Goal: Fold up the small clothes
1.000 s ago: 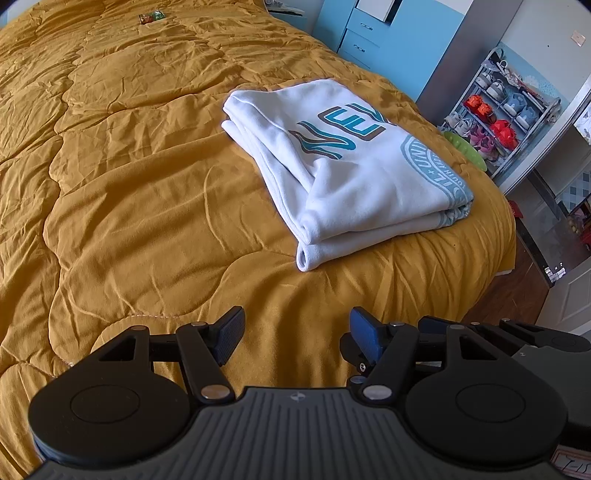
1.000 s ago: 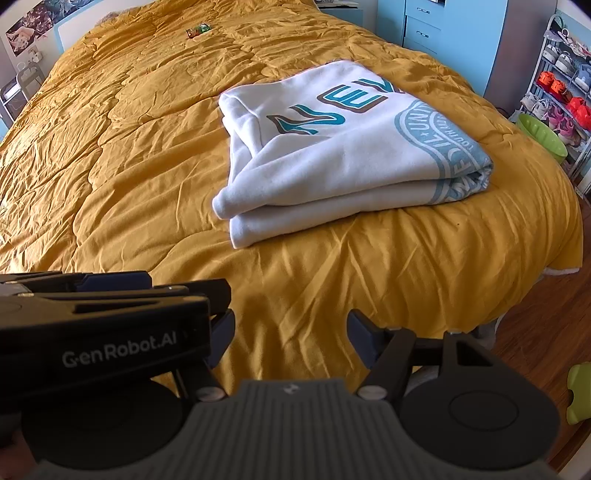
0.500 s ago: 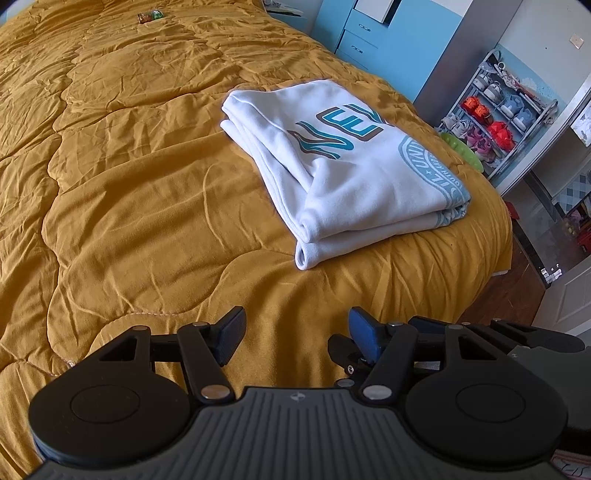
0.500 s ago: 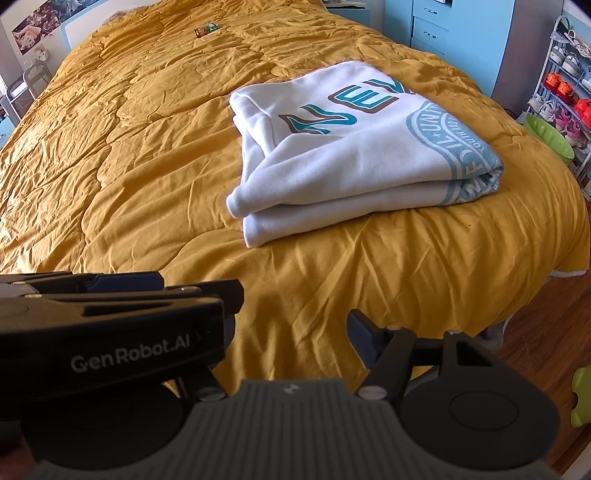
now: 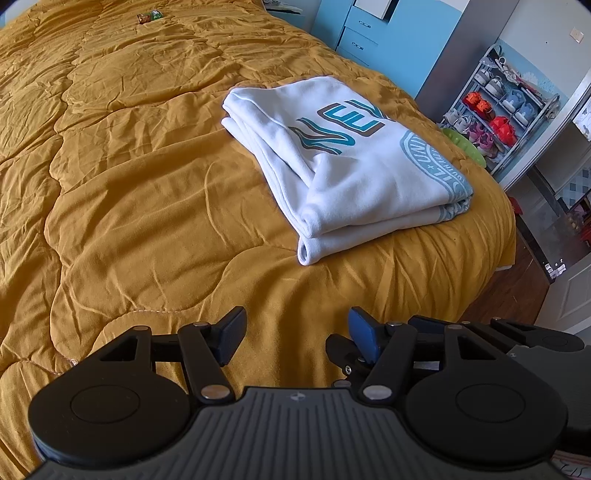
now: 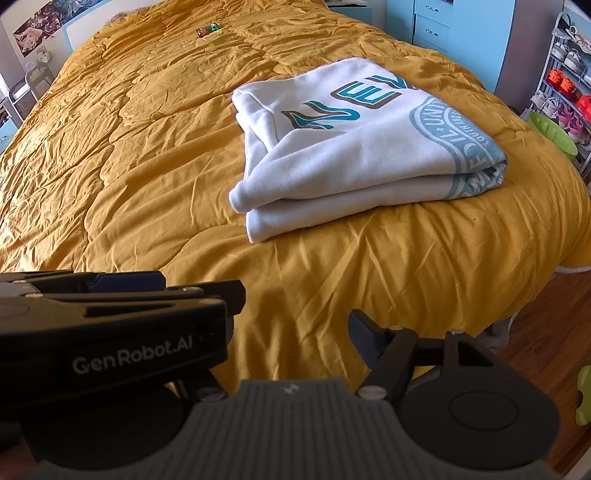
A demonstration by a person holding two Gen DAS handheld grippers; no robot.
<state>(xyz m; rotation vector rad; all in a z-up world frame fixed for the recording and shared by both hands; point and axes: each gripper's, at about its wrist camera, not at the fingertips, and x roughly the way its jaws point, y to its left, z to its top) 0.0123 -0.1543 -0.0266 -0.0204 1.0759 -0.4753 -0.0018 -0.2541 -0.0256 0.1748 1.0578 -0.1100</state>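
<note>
A white sweatshirt (image 5: 347, 173) with teal lettering lies folded in a thick rectangle on the mustard quilt (image 5: 140, 192), near the bed's foot corner; it also shows in the right wrist view (image 6: 351, 155). My left gripper (image 5: 295, 334) is open and empty, held low over the quilt well short of the sweatshirt. My right gripper (image 6: 295, 328) is open and empty too. The left gripper's body (image 6: 110, 347) crosses in front of the right one and hides its left finger.
A small green packet (image 5: 149, 16) lies far up the bed. Blue drawers (image 5: 369, 33) stand beyond the bed. A shoe rack (image 5: 502, 107) and a green bowl (image 6: 552, 134) are at the right. Wooden floor (image 6: 535, 332) lies past the bed edge.
Both grippers have stayed open and drifted slightly; the sweatshirt lies as before and sits a little further right in the right wrist view.
</note>
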